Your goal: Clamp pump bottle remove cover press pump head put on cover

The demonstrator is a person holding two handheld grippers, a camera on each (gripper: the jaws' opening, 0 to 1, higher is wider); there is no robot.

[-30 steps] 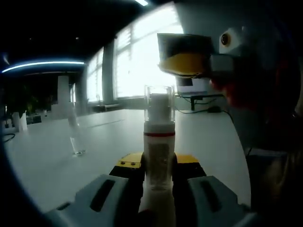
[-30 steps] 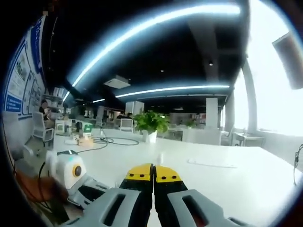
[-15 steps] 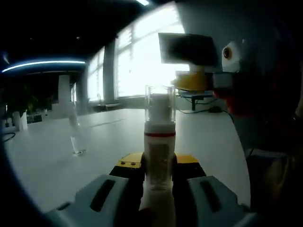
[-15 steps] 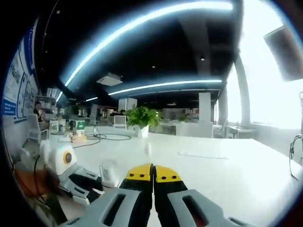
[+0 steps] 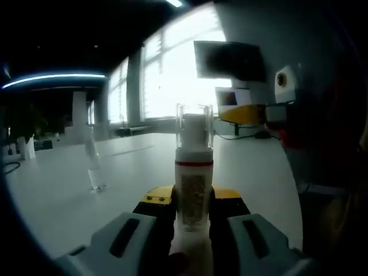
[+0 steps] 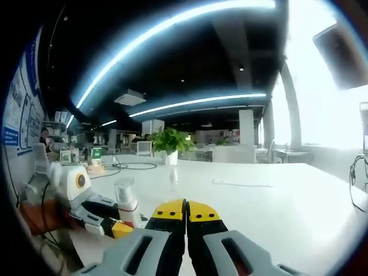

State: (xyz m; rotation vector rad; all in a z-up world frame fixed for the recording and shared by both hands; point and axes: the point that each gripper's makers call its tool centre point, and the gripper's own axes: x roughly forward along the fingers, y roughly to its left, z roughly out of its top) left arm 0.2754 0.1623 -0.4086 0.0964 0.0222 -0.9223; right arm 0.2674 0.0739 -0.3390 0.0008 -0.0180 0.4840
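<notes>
The white table spreads wide and smooth under both my claws, its matt top catching the glare from the tall windows behind it. On the wall at the far left of the right gripper view hang blue-and-white posters; their print is too small for me to read. A leafy green plant in a white pot stands far down the table.

My left claw is pinching the pump bottle between its yellow-tipped black pads, holding it upright. The bottle is a slim white plastic cylinder with a red band near its shoulder and a block of dark printed text on its front, too blurred to make out. A clear, straight-sided cover sits over the white pump head.

My right claw has its yellow tips pressed together with nothing between them; in the left gripper view it hangs just right of the cover, near it but apart. A small clear glass-like vessel stands on the table well to the left of the bottle.
</notes>
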